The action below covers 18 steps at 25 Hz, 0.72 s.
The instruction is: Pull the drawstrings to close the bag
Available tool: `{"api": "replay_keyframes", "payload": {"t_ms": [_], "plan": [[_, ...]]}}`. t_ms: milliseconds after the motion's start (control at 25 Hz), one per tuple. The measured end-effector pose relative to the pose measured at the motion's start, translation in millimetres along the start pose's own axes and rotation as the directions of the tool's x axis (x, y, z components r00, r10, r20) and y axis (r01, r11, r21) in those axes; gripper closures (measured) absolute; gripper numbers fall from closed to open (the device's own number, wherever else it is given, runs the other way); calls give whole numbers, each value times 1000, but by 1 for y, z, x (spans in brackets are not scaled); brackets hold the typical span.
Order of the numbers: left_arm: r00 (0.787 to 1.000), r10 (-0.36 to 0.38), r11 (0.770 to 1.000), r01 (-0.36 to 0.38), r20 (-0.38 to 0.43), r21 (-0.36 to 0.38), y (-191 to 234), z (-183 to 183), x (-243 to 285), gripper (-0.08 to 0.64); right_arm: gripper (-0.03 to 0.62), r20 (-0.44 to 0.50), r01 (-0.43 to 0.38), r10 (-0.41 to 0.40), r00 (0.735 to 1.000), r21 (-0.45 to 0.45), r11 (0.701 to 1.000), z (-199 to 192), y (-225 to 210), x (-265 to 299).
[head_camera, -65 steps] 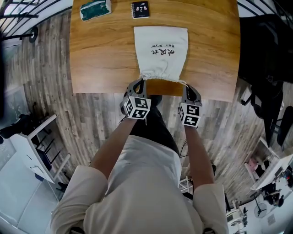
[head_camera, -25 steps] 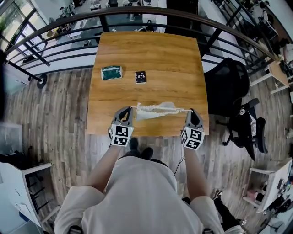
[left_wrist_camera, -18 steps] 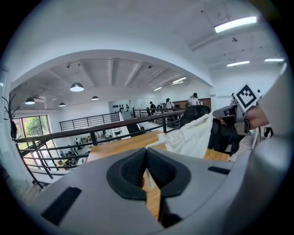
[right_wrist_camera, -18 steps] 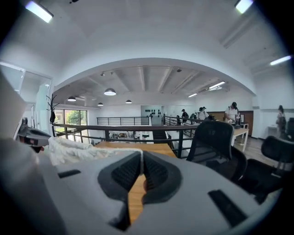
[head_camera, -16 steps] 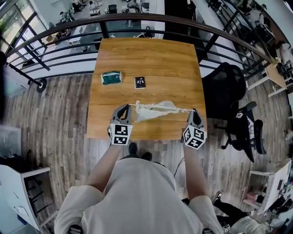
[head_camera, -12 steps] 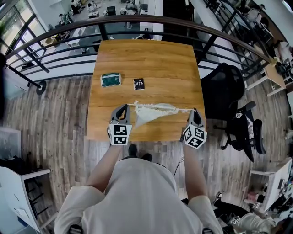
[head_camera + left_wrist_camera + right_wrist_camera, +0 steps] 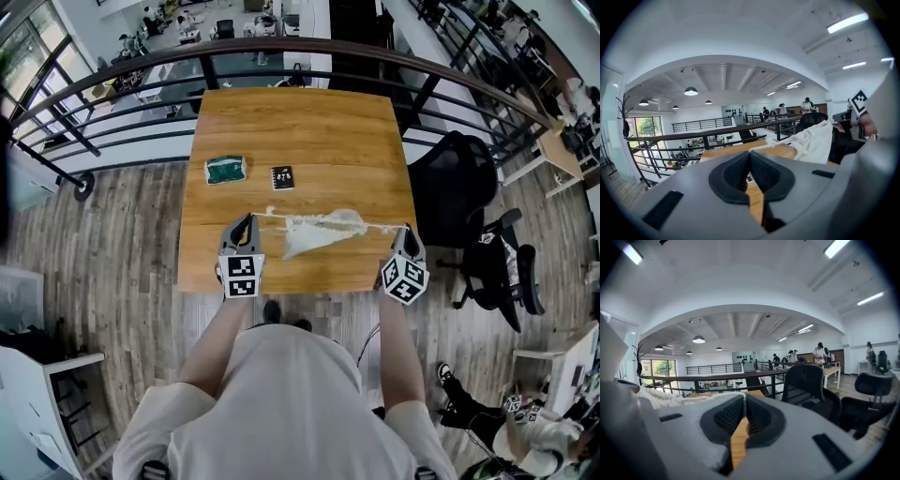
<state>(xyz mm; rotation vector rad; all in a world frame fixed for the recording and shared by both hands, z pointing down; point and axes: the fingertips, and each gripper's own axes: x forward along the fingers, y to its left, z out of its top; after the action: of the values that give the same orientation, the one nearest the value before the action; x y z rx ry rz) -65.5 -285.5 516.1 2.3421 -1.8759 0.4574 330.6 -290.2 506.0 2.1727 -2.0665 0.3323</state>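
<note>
The white cloth bag [image 7: 314,231] hangs bunched up above the near half of the wooden table [image 7: 300,122], its mouth gathered tight. A drawstring [image 7: 272,216] runs taut from its left side to my left gripper [image 7: 247,218], and another one [image 7: 380,228] from its right side to my right gripper [image 7: 405,232]. Both grippers are shut on their strings, held wide apart near the table's front edge. In the left gripper view the string [image 7: 764,145] leaves the closed left gripper [image 7: 750,154] toward the bag [image 7: 815,140]. The right gripper view shows the right gripper [image 7: 742,398] pinching its string [image 7: 717,396].
A green pouch [image 7: 225,170] and a small black card [image 7: 282,177] lie on the table's left middle. A black railing [image 7: 281,47] curves behind the table. A black office chair [image 7: 455,183] stands to its right. Wooden floor surrounds it.
The bag lay flat with its mouth half open; now it is lifted and cinched. Both grippers have moved apart sideways, stretching the strings further over the last second.
</note>
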Motion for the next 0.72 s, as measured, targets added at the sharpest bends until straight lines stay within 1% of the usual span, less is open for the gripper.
{"api": "replay_keyframes", "payload": {"t_ms": [200,400,720], "plan": [[998,54,998,-53,19,-33,13,7,1,565,589,10,19,-19,1000,7,1000,5,-12,2],[996,82,990,-79,19,-115,35,6,4,566,589,15,43,-43,999,10,999,9,-24,3],[991,131,984,-127,24,-128,45,8,4,565,589,16,91,-91,996,-3,996,10,-44,3]]}}
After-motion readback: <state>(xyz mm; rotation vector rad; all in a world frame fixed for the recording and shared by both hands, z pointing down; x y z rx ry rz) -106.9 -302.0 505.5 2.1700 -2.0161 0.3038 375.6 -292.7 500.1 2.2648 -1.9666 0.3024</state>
